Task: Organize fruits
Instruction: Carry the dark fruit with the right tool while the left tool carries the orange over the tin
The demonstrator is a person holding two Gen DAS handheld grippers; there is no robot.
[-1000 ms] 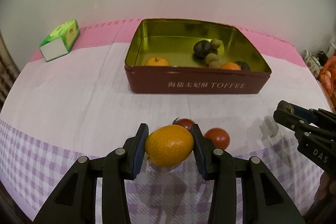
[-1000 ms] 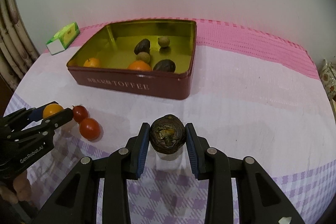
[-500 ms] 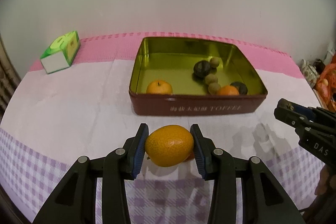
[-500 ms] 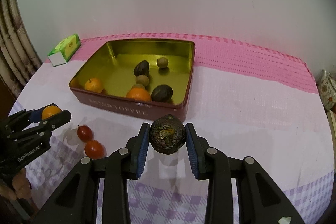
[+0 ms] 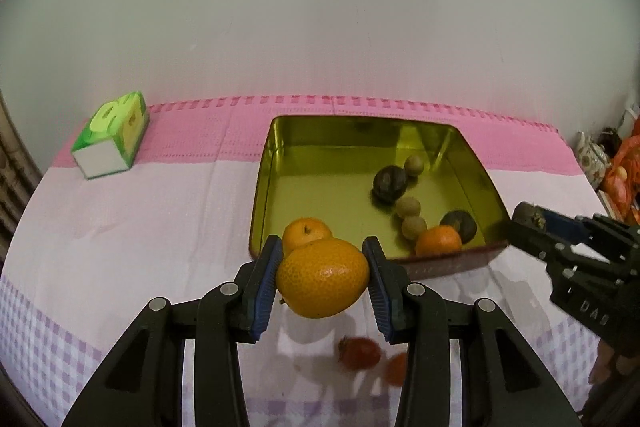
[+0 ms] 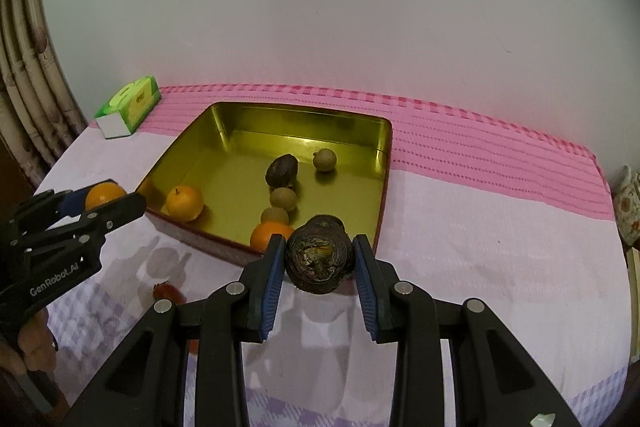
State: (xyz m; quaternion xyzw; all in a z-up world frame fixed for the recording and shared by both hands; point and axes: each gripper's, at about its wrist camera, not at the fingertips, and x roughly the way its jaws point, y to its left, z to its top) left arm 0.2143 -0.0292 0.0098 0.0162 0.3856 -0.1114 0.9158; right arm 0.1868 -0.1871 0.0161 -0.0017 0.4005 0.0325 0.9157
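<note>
My left gripper (image 5: 323, 282) is shut on an orange mandarin (image 5: 322, 277) and holds it above the table just before the near left rim of the gold-lined toffee tin (image 5: 276, 151). My right gripper (image 6: 320, 259) is shut on a dark brown fruit (image 6: 319, 253), held over the tin's near right corner (image 6: 382, 195). The tin holds two oranges (image 5: 306, 233), two dark fruits (image 5: 390, 183) and three small green-brown fruits (image 5: 408, 206). Two red tomatoes (image 5: 360, 353) lie on the cloth under my left gripper.
A green tissue box (image 5: 110, 135) stands at the back left of the table. The pink and checked tablecloth (image 6: 480, 227) covers the table. A wall rises behind. Bags and clutter (image 5: 620, 163) sit past the right edge.
Both grippers have risen and moved forward toward the tin, each still holding its fruit. The tomatoes now lie below and behind my left gripper's tips.
</note>
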